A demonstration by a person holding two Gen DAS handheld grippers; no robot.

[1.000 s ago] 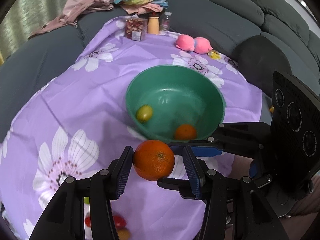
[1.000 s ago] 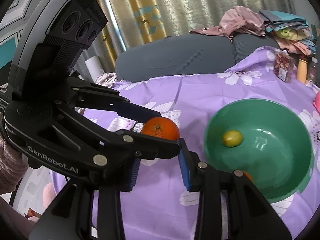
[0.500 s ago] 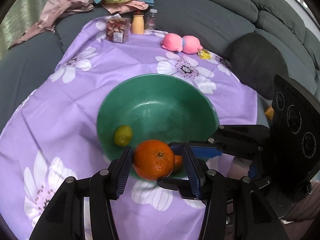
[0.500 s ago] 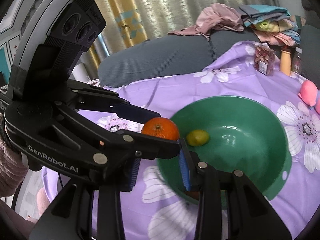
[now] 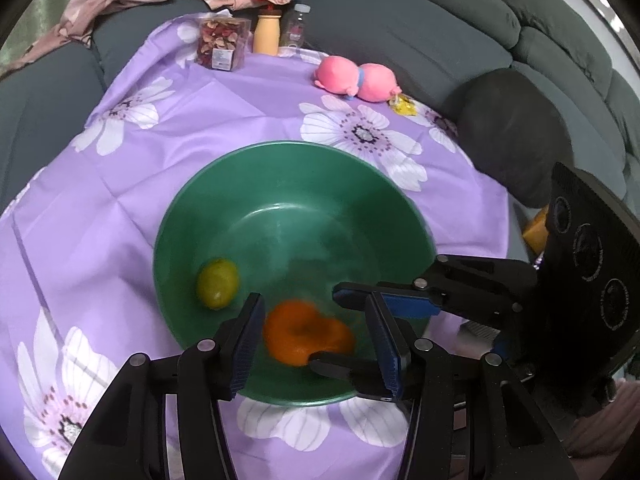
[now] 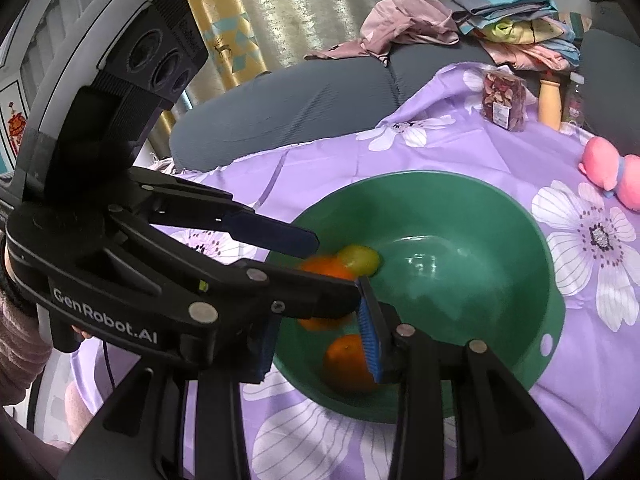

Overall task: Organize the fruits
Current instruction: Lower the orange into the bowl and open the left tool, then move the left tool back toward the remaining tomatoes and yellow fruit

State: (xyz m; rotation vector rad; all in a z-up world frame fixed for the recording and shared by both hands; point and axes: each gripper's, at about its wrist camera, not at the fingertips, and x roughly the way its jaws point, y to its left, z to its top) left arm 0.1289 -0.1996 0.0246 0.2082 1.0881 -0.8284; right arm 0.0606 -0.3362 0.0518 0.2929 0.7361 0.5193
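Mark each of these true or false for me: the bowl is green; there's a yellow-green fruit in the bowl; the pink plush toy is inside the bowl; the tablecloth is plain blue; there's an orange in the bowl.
1. The bowl is green. True.
2. A yellow-green fruit is in the bowl. True.
3. The pink plush toy is inside the bowl. False: it lies on the cloth beyond the bowl.
4. The tablecloth is plain blue. False: it is purple with white flowers.
5. An orange is in the bowl. True.
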